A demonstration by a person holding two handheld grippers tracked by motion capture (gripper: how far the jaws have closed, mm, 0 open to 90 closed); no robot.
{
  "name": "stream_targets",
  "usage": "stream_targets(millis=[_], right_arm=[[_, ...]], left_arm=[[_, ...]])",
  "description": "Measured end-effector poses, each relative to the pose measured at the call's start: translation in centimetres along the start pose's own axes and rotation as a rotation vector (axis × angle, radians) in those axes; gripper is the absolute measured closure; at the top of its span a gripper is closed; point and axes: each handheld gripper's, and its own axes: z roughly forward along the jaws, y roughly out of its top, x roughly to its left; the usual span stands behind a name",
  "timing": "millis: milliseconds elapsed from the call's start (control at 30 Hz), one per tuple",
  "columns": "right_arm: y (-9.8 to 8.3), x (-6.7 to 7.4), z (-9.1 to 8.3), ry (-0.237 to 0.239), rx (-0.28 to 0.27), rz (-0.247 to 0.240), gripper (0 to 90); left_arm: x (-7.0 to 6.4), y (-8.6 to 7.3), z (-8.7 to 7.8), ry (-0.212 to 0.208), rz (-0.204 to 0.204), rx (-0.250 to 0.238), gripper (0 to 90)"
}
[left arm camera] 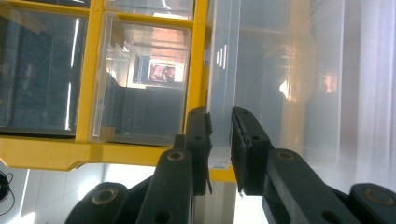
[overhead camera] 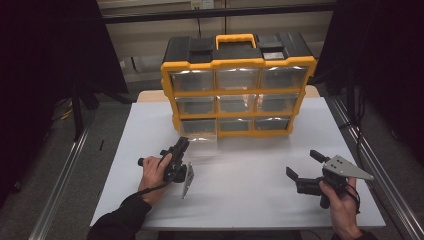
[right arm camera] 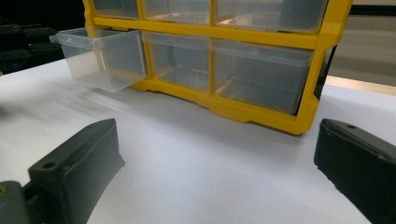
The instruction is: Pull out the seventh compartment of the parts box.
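A yellow and black organiser with several clear drawers stands at the back of the white table. Its bottom-left drawer is slid partway out. My left gripper is turned on its side at that drawer's front. In the left gripper view the left gripper is shut on the thin clear lip of the drawer. At the right front my right gripper stands open and holds nothing. The right gripper view has the right gripper facing the organiser and the pulled-out drawer.
The organiser has a yellow carry handle on top. Metal rails run along the floor on both sides of the table. Dark curtains hang left and right. Bare table lies between the two grippers.
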Motion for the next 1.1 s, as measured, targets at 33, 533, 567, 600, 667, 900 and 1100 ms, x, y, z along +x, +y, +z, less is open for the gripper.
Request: stream_targets(millis=[33,533,567,600,667,900,1100], right_arm=[[0.0,0.0,0.01,0.0,-0.001,-0.002,0.1],[0.0,0.03,0.02,0.002,0.001,-0.003,0.0],[0.0,0.02,0.06,-0.001,0.0,-0.001,0.0],[0.0,0.0,0.05,0.0,0.001,-0.001,0.0],[0.0,0.0,0.01,-0.002,-0.001,-0.001,0.0],[-0.01,0.01,0.03,-0.001,-0.005,0.003,0.0],[-0.02,0.01,0.03,0.0,-0.002,-0.001,0.0]], left_arm=[[0.03,0.07,-0.07,-0.002,0.0,0.006,77.9],[0.07,0.1,-0.89,-0.034,-0.008,0.002,76.9],[0.11,0.04,-0.85,-0.033,-0.002,0.0,76.9],[0.14,0.08,-0.85,-0.035,-0.001,0.003,76.9],[0.11,-0.14,-0.76,-0.038,-0.002,-0.009,76.8],[-0.19,-0.1,-0.47,-0.037,-0.066,-0.04,76.3],[0.08,0.0,-0.71,-0.043,-0.044,-0.012,75.9]])
